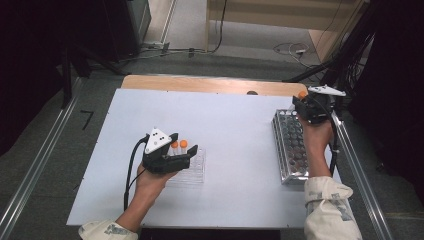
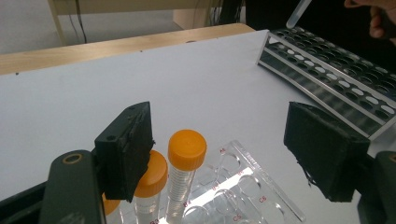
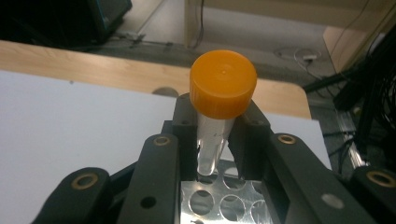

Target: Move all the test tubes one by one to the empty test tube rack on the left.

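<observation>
right gripper point(image 3: 215, 140) clamps tube point(image 3: 217, 112) (orange cap) | over metal rack point(image 1: 290, 145) | left gripper point(image 2: 224, 154) wide

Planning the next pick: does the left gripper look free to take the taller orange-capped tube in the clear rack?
Probably yes. The left gripper is open, its fingers flanking the tube, with nothing between; a neighbouring tube stands close beside it.

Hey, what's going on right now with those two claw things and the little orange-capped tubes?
Left gripper open beside clear rack. Right gripper shut on orange-capped tube, tip at metal rack hole. Nothing in the way.
</observation>
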Motion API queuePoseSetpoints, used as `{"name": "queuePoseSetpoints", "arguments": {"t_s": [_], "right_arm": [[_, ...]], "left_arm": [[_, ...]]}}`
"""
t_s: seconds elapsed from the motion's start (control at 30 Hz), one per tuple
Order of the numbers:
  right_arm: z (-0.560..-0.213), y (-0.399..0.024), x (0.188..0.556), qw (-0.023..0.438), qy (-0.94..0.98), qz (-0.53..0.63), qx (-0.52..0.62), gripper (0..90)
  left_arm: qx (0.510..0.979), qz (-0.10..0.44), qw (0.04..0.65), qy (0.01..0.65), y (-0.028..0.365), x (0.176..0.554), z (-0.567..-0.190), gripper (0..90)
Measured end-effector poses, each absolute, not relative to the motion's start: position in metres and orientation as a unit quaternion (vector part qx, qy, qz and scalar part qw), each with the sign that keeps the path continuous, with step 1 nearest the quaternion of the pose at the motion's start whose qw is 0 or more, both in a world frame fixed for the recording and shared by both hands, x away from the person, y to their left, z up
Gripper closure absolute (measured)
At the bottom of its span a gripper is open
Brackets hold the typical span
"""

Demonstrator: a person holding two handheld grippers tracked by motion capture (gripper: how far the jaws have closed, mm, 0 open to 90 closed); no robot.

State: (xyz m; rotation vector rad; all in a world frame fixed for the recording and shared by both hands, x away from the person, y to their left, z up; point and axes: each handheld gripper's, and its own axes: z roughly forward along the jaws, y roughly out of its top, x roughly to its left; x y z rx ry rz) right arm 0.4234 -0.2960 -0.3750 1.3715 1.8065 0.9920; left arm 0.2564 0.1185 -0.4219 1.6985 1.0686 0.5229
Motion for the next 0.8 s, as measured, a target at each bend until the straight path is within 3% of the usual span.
{"name": "queuePoseSetpoints", "arguments": {"t_s": [0.13,0.3,0.8], "right_arm": [[-0.361,-0.293,0.409,0.324,0.694,0.397,0.505,71.4],[-0.361,-0.279,0.382,0.288,0.723,0.426,0.461,71.4],[-0.393,-0.218,0.310,0.199,0.798,0.450,0.348,71.5]], "left_arm": [[0.706,0.217,0.509,0.442,0.118,0.256,-0.422,24.6],[0.704,0.219,0.511,0.442,0.118,0.255,-0.420,24.6],[0.714,0.213,0.518,0.420,0.106,0.248,-0.417,24.1]]}}
